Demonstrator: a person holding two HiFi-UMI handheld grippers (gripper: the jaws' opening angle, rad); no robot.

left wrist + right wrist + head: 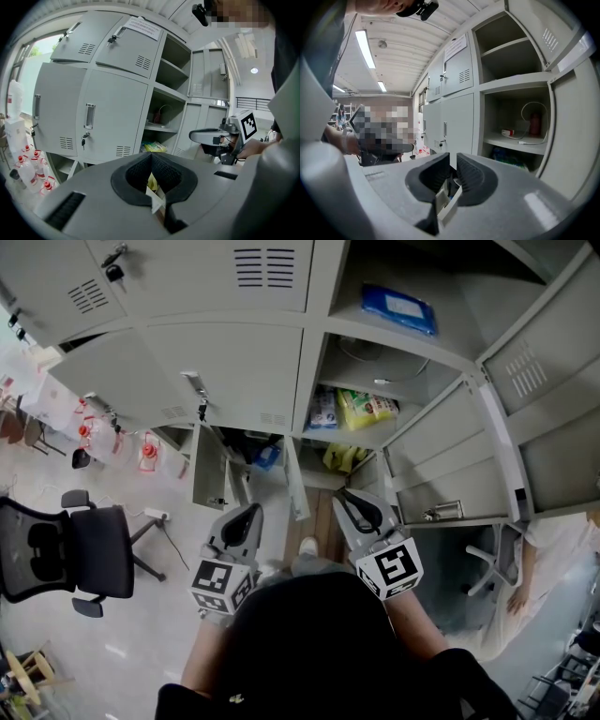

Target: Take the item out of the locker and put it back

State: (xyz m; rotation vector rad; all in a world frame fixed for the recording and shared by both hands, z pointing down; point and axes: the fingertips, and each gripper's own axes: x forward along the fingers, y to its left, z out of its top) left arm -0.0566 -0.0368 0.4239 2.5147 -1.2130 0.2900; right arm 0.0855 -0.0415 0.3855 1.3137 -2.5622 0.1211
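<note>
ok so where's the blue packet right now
In the head view, the blue packet lies on the top shelf of the open locker, at the upper right. It is one shelf above the white cable and two above the yellow-green packets.

Open locker bay [370, 360] ahead, swung door [441, 460] at right

The locker [314, 343] has one column of compartments standing open. A flat blue package [398, 307] lies on its top shelf [354, 317]. The second shelf [345, 382] carries a white cable [386, 382]. On the shelf under that, a blue-and-white pack [322, 409] and a yellow-green pack [367, 409] lie side by side, with a yellow bag [342, 457] lower down. Red-capped bottles [148, 454] and an office chair [75, 549] stand on the floor [141, 624].
</note>
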